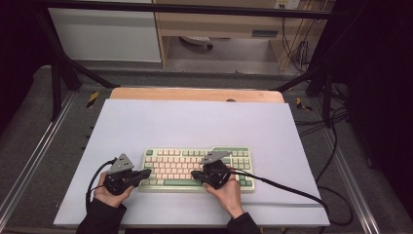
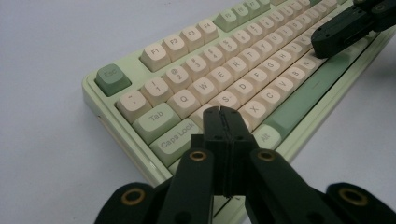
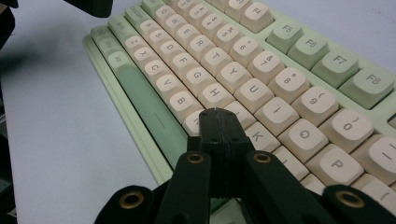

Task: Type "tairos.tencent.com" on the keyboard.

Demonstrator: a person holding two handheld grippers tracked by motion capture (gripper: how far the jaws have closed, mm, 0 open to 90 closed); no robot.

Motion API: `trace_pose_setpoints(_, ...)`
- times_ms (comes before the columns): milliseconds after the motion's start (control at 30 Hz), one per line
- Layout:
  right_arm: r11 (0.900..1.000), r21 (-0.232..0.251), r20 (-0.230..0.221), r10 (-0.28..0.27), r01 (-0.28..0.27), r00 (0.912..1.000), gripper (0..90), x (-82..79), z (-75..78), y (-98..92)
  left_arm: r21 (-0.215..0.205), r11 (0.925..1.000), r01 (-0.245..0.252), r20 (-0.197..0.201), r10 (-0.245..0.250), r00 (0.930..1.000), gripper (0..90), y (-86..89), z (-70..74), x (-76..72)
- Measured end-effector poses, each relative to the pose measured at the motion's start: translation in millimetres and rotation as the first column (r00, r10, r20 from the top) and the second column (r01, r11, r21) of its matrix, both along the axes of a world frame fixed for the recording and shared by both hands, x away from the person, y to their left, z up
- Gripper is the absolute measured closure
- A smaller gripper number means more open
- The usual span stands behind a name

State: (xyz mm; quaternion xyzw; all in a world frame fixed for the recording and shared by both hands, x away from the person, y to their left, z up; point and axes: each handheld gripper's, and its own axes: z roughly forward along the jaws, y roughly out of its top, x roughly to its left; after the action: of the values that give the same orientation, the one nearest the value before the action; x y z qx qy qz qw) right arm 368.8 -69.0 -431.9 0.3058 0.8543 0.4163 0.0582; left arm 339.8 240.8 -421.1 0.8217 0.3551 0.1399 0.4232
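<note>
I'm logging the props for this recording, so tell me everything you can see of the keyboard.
The keyboard is a compact mechanical-looking board with a pale green case, cream letter and number keys, and darker green Esc, some function keys and space bar. It looks plastic. It lies flat on the white table sheet, near the person's edge, long side facing them. The left gripper, jaws shut, hovers at its left end over the A and S keys; the right gripper, also shut, sits near the J key. Contact cannot be told.
</note>
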Motion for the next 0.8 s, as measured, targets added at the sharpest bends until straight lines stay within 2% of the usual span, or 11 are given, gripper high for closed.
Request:
trace_pose_setpoints(33,1.000,-0.011,-0.003,0.002,-0.002,1.0000,90.0,0.1,-1.0,0.2,0.000,1.0000,0.000,0.000,0.000,1.0000,89.6,-0.1,0.0,0.0)
trace_pose_setpoints(200,1.000,-0.002,0.003,0.004,-0.004,1.0000,90.0,-0.6,0.1,-0.3,0.000,1.0000,0.002,0.001,-0.002,1.0000,89.6,-0.1,0.1,-0.1)
trace_pose_setpoints(533,1.000,0.009,0.046,-0.030,0.029,0.9985,87.2,-0.3,21.9,-17.5,-0.008,1.0000,0.001,0.008,0.000,1.0000,88.4,1.6,2.3,-1.2)
trace_pose_setpoints(667,0.999,0.013,0.041,-0.051,0.050,0.9979,82.8,0.3,27.1,-30.0,-0.006,1.0000,0.003,0.006,-0.003,1.0000,85.8,3.2,3.1,-0.9)
trace_pose_setpoints(800,0.997,0.020,0.047,-0.077,0.076,0.9960,71.7,0.6,29.5,-46.5,0.000,1.0000,0.005,-0.007,-0.005,1.0000,78.6,4.6,3.2,-0.1)
